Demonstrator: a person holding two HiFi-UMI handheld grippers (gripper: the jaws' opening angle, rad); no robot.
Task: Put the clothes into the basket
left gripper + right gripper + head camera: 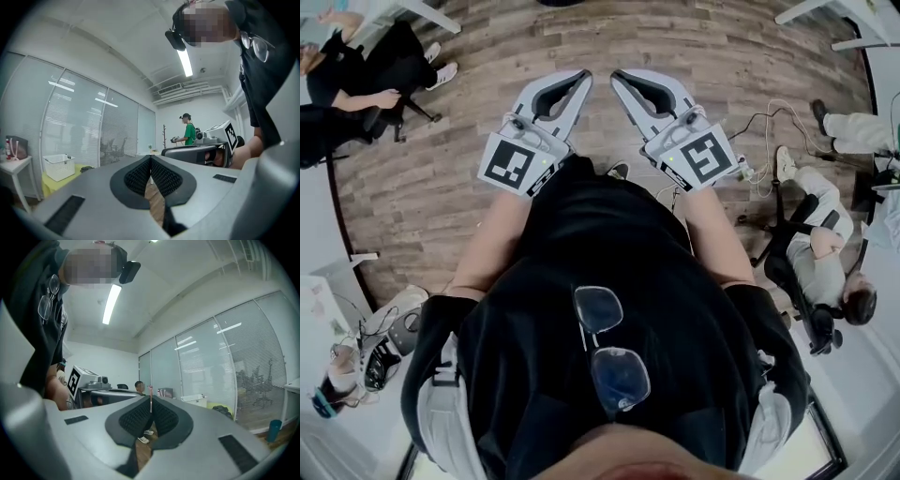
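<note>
White slatted plastic basket [58, 166] stands on a low yellow-green table [46, 185] by a glass wall with blinds [77, 126], seen far off in the left gripper view. A dark crumpled garment [86, 168] lies on that table just beside the basket, outside it.

Both tools are well apart from the table, held out level in front of the person's chest. The left gripper [151, 159] has its black ribbed pads pressed together at the tips, with nothing between them. The right gripper [150, 400] is likewise closed tip to tip and empty. In the head view the two point forward and lean toward each other over a wooden plank floor [722, 56].

A pair of clear eyeglasses [606, 349] hangs at the neck of the wearer's black shirt [581, 244]. A person in a green top [189, 133] stands at the far end of the room, and others sit on office chairs at both sides.
</note>
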